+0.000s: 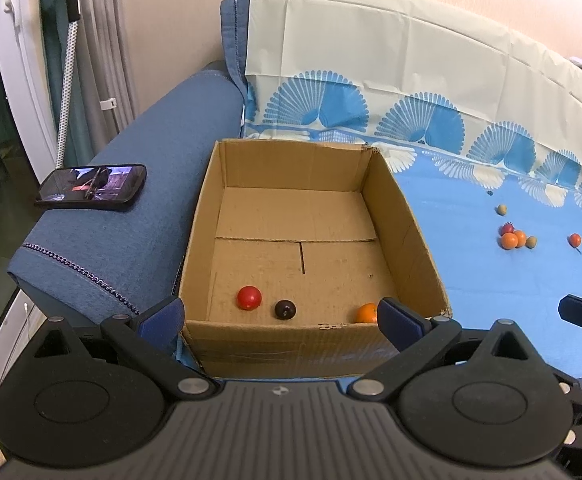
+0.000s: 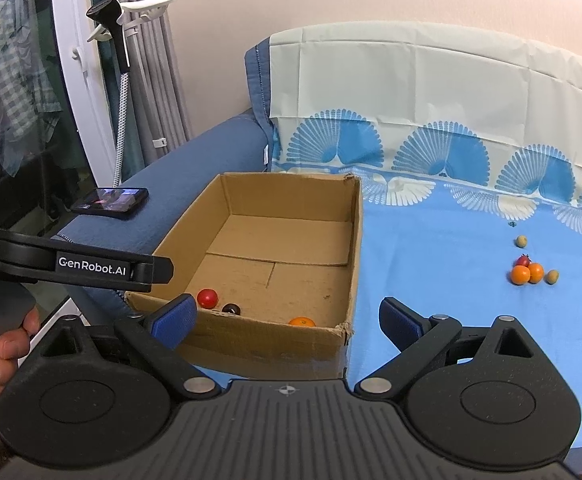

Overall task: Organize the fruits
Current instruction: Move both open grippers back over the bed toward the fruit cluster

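We held both tools above the near edge of the open brown cardboard box (image 1: 291,216), and both were empty. The left gripper (image 1: 281,314) had its blue-padded fingers spread wide over the box's near wall, and the right gripper (image 2: 287,318) was spread just as wide, straddling the box's near right corner, with nothing between its pads.

Three fruits already lay on the box floor by the near wall: a round red fruit (image 1: 249,297), a small dark, almost black fruit (image 1: 285,309) just beside it, and an orange fruit (image 1: 367,313) partly hidden behind the rim. The rest waited well apart on the light blue patterned cloth (image 1: 471,264): a tight cluster of two orange fruits and a red one (image 1: 513,236), a small greenish-brown fruit (image 1: 531,242) next to the cluster, another one (image 1: 502,209) farther back, and a lone small red-orange fruit (image 1: 574,239) to the right.

We judged ourselves between drops, with the collecting roughly a third done. The next move called for reaching an empty gripper across to the cluster and singling out one fruit without scattering its touching neighbours.

The only legible writing was "GenRobot.AI", in white on the left tool's black side arm (image 2: 91,268), seen from the right wrist. A black smartphone (image 1: 91,187) lay on the blue sofa armrest (image 1: 151,208), its lit screen too small to read.
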Available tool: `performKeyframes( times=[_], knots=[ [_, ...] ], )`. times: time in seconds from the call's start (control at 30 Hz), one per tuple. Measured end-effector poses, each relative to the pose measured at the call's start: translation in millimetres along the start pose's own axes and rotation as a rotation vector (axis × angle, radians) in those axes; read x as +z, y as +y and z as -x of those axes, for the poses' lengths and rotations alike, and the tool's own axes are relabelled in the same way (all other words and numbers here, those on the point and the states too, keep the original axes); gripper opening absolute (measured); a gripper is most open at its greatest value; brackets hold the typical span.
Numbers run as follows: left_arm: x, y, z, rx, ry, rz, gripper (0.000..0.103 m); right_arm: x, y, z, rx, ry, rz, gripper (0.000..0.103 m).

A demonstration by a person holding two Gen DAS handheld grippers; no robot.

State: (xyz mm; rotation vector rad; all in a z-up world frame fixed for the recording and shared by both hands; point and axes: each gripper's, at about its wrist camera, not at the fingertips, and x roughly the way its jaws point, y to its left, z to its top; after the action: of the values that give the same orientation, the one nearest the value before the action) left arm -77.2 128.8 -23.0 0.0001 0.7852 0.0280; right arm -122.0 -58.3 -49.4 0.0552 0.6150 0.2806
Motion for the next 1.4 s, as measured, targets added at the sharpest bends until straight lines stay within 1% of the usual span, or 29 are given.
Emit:
performKeyframes(
  times=[0.37,0.6,0.83,1.03,1.27,1.4],
  knots=[
    [8.1,-12.6,-7.7,0.000,0.011,-0.020,0.103,-0.4,-13.9,-4.3,-0.011,-0.002,-0.039,0.098],
    [20.7,-34.4,-14.4,-0.014,0.012,-0.042,0.103,2.3,-41.0,-4.0,-0.046,-0.018,-0.084,0.098],
    [37.0,-65.7,-23.1,-0.047,0.015,-0.070,0.103,5.0,-80.4,-2.0,-0.107,-0.037,-0.134,0.098],
    [52.5,-95.6,-39.1,-0.090,0.048,-0.081,0.103,2.9,-119.5,3.3,-0.170,-0.055,-0.183,0.098],
    [66.3,-143.8,-68.0,-0.106,0.073,-0.139,0.103,-6.5,-171.7,2.1,-0.257,-0.063,-0.243,0.098],
    [76.4,-175.9,-94.8,-0.147,0.120,-0.146,0.103,-14.4,-210.7,-3.7,-0.322,-0.067,-0.278,0.098]
  ],
)
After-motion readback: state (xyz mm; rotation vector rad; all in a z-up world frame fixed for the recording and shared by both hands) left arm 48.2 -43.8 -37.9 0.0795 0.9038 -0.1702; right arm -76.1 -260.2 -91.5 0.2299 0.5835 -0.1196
